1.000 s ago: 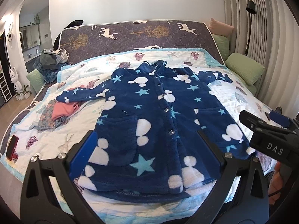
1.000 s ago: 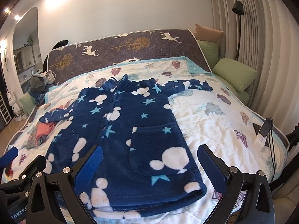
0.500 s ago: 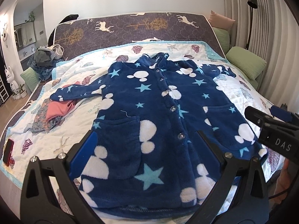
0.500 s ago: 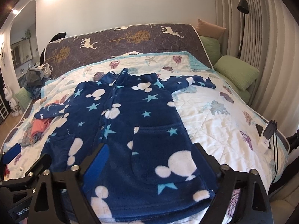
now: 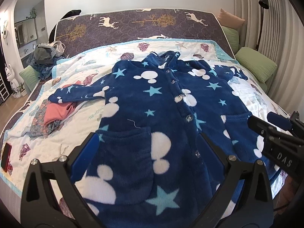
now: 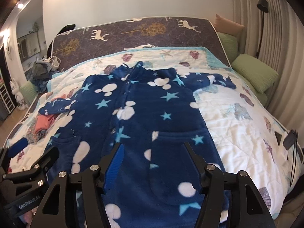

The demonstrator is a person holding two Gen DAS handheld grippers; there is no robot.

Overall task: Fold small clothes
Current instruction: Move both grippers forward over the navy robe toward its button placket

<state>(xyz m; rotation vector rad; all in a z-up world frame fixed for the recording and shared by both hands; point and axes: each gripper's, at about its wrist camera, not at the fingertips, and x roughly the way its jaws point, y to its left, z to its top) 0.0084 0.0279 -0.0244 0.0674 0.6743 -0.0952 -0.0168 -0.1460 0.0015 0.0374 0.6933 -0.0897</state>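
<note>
The blue fleece robe (image 5: 155, 114) lay buttoned and flat on the seashell quilt (image 6: 237, 125), left gripper (image 5: 148, 146) spread wide over its hem, right gripper (image 6: 153, 163) narrower above a pocket, holding nothing, with a white basket (image 5: 57, 46) of clothes at the bed's far corner.

Both the left gripper (image 5: 148, 146) and right gripper (image 6: 152, 161) have dropped closer over the robe (image 5: 161, 114).
</note>
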